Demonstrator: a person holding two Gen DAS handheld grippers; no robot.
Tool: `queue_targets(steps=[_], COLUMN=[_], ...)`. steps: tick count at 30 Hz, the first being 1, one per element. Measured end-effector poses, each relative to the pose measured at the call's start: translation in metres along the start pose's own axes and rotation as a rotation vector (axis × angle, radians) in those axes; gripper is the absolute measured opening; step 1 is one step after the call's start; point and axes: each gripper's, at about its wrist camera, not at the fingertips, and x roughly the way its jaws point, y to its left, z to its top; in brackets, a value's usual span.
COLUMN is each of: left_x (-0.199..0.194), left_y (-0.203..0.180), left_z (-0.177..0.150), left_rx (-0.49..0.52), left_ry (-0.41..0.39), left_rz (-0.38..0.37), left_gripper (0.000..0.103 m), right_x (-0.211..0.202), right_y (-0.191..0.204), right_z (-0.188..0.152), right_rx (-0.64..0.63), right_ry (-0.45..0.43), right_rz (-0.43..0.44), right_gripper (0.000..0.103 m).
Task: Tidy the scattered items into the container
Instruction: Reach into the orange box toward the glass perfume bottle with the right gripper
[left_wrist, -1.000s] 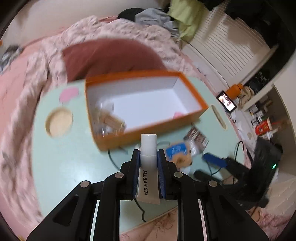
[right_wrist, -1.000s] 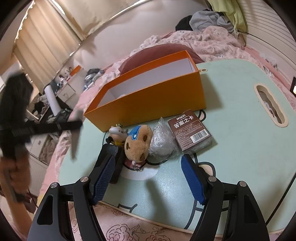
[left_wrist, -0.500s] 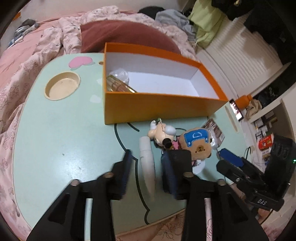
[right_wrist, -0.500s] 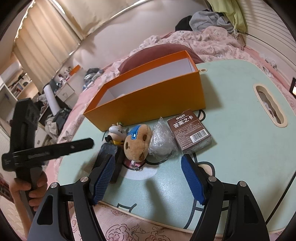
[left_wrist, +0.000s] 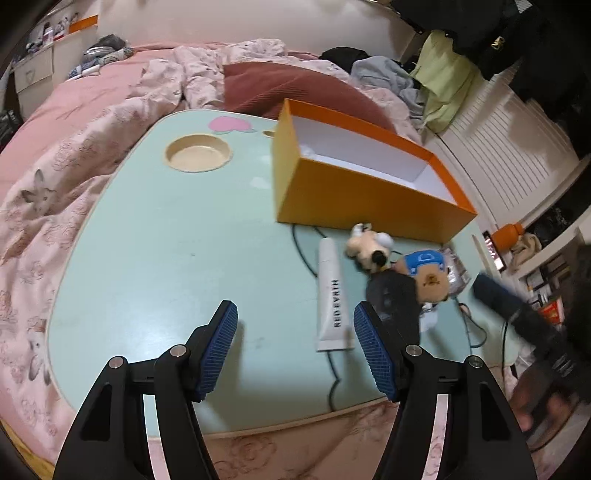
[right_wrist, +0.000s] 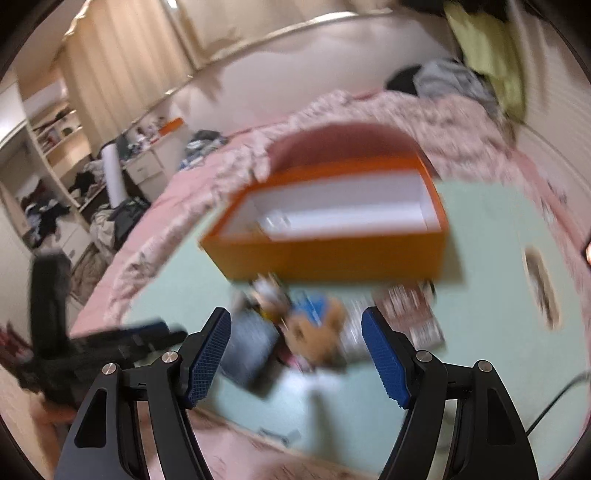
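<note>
Left hand-held gripper (left_wrist: 295, 350) opening, nothing between jaws; white tube (left_wrist: 332, 295) on table (left_wrist: 166, 240) lower centre, outside orange box (left_wrist: 369, 199). Right hand-held gripper (right_wrist: 295, 354) wide, empty. Re-centre jaws over tube before closing.

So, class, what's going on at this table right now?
A person with a gripper in each hand is tidying small items into the orange box. The left gripper holds nothing; its jaws are opening, and the white tube lies flat on the green table, outside the box. The right gripper hangs open over the plush bear, gripping nothing.
</note>
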Motion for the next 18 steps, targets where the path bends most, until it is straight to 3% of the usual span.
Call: queue_targets(steps=[1, 3, 6, 11, 13, 18], left_x=[-0.002, -0.005, -0.009, -0.011, -0.011, -0.011], left_y=[0.003, 0.009, 0.014, 0.015, 0.015, 0.018], left_z=[0.000, 0.000, 0.001, 0.000, 0.001, 0.001], left_rx=[-0.012, -0.032, -0.044, -0.048, -0.047, -0.053], left_ry=[-0.004, -0.011, -0.022, -0.022, -0.023, -0.018], left_rz=[-0.008, -0.016, -0.011, -0.018, -0.019, -0.034], left_gripper=[0.066, 0.066, 0.066, 0.066, 0.066, 0.066], right_x=[0.001, 0.013, 0.054, 0.132, 0.159, 0.199], right_y=[0.004, 0.013, 0.033, 0.045, 0.048, 0.053], right_z=[0.013, 0.047, 0.088, 0.114, 0.114, 0.106], right_rx=[-0.015, -0.066, -0.197, -0.249, -0.267, -0.291], right_ry=[0.006, 0.058, 0.200, 0.450, 0.540, 0.643], right_rz=[0.002, 0.015, -0.013, 0.032, 0.012, -0.030], right_gripper=[0.072, 0.055, 0.046, 0.043, 0.043, 0.043])
